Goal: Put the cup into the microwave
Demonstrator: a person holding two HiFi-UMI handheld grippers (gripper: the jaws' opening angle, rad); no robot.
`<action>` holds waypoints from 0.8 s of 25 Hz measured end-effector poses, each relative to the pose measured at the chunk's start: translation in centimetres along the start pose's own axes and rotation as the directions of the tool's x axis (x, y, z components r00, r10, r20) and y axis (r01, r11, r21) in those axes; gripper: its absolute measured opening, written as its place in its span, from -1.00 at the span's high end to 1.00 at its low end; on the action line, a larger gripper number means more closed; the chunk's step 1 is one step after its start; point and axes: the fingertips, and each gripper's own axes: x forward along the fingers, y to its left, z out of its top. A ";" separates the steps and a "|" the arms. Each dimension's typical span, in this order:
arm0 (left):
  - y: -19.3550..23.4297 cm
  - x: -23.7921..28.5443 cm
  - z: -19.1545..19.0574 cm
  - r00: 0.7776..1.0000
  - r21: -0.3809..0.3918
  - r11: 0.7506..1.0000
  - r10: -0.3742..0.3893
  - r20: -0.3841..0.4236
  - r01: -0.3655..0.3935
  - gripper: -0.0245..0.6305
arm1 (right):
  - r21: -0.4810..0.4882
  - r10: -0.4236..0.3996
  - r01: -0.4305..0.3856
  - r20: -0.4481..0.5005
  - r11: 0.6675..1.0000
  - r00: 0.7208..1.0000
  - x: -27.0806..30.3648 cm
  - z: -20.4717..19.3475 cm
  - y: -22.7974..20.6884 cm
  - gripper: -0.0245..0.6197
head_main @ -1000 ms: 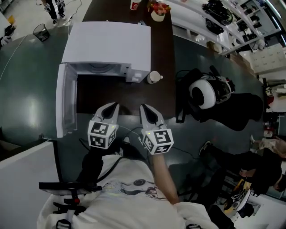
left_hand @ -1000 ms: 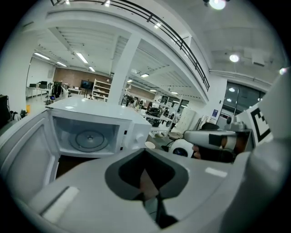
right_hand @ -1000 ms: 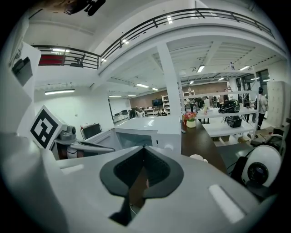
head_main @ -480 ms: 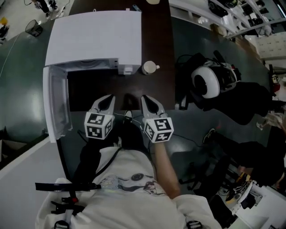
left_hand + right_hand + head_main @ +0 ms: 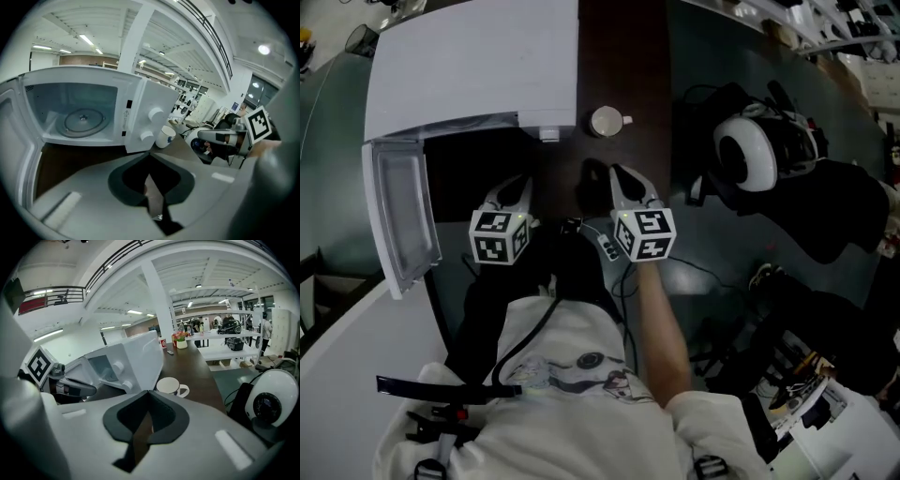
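Observation:
A white cup (image 5: pixel 605 121) with a handle stands upright on the dark wooden table (image 5: pixel 628 56), just right of the white microwave (image 5: pixel 478 66). The microwave door (image 5: pixel 398 220) hangs open to the left, and the glass turntable (image 5: pixel 82 122) inside is bare. My right gripper (image 5: pixel 619 172) is shut and empty, a short way in front of the cup (image 5: pixel 169 386). My left gripper (image 5: pixel 517 183) is also shut and empty, before the microwave's open cavity. In the left gripper view, the cup (image 5: pixel 164 137) shows beside the control knobs.
White headphones (image 5: pixel 750 155) lie on a dark bag on the floor to the right of the table. The open door juts out at the left. Shelving and distant people stand far behind the table in the right gripper view.
Both grippers have moved forward and down toward the table. The right one has closed much of its distance to the cup. Both stayed shut.

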 end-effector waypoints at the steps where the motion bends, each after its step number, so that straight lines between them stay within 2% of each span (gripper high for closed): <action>1: 0.0 0.5 -0.3 1.000 -0.004 1.000 0.001 -0.018 -0.001 0.93 | 0.004 -0.007 0.007 -0.010 1.000 1.000 0.4 -0.3 -0.8 0.91; 8: -1.2 3.2 -2.5 0.992 -0.013 1.000 -0.010 -0.123 0.008 0.93 | 0.001 -0.067 0.068 -0.082 0.998 0.994 3.8 -2.1 -6.9 0.80; 12: -1.9 3.5 -3.7 0.987 -0.011 1.000 -0.016 -0.158 0.015 0.93 | -0.037 -0.088 0.085 -0.100 0.996 0.991 6.7 -2.1 -9.7 0.73; 16: -1.7 2.9 -4.7 0.982 -0.003 1.000 0.001 -0.187 -0.002 0.93 | -0.095 -0.096 0.085 -0.112 0.992 0.989 9.8 -2.0 -11.5 0.57; 20: -1.1 2.1 -5.6 0.978 -0.005 1.000 0.028 -0.205 -0.030 0.93 | -0.120 -0.095 0.085 -0.086 0.989 0.992 11.7 -1.2 -12.2 0.53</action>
